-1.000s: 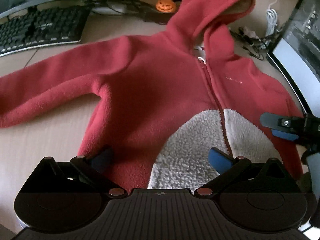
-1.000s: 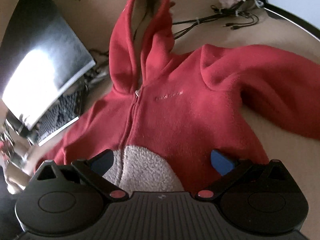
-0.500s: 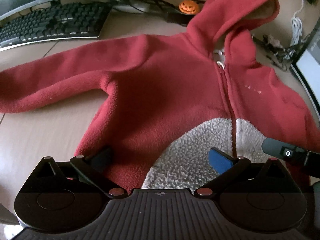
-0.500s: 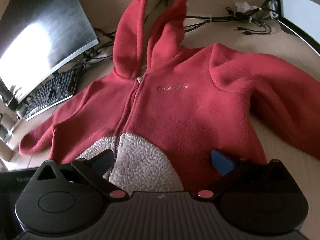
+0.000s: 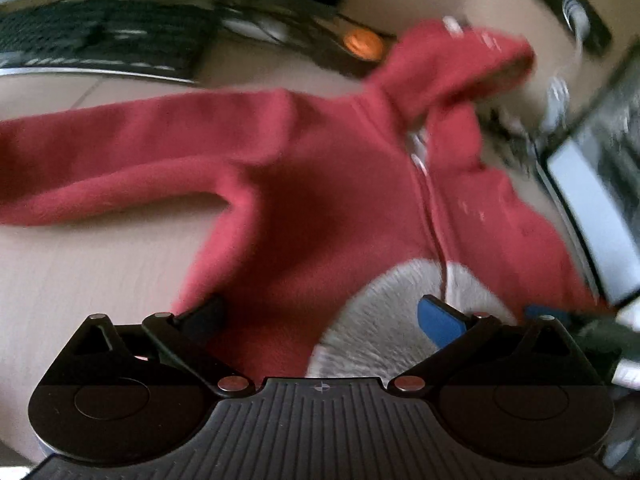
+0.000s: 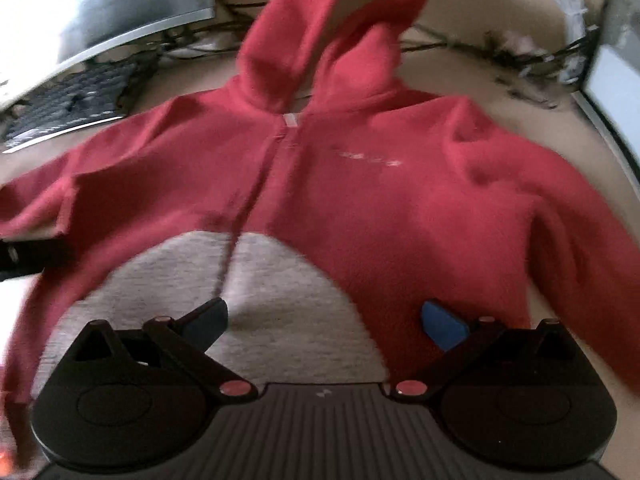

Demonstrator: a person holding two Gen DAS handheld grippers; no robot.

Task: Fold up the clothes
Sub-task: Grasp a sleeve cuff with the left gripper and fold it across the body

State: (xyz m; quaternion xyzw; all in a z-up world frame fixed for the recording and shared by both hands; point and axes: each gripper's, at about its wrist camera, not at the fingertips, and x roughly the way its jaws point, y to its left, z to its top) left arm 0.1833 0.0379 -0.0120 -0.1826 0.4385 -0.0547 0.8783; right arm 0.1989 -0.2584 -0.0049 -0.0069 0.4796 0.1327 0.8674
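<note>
Currently both units sit low at the hem of the red hoodie [image 6: 400, 208], which lies front-up and spread flat on the table [image 5: 80, 272]. Left hand-held gripper [image 5: 320, 316] has its jaws spread wide, gripping nothing; right hand-held gripper [image 6: 324, 320] likewise, over the grey fleece panel [image 6: 260, 280]. Frames are motion-blurred.

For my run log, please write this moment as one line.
stage: before first fold | hoodie: flat, zipped, sleeves spread | left claw: open, at hem | right claw: open, at hem | views: blurred
</note>
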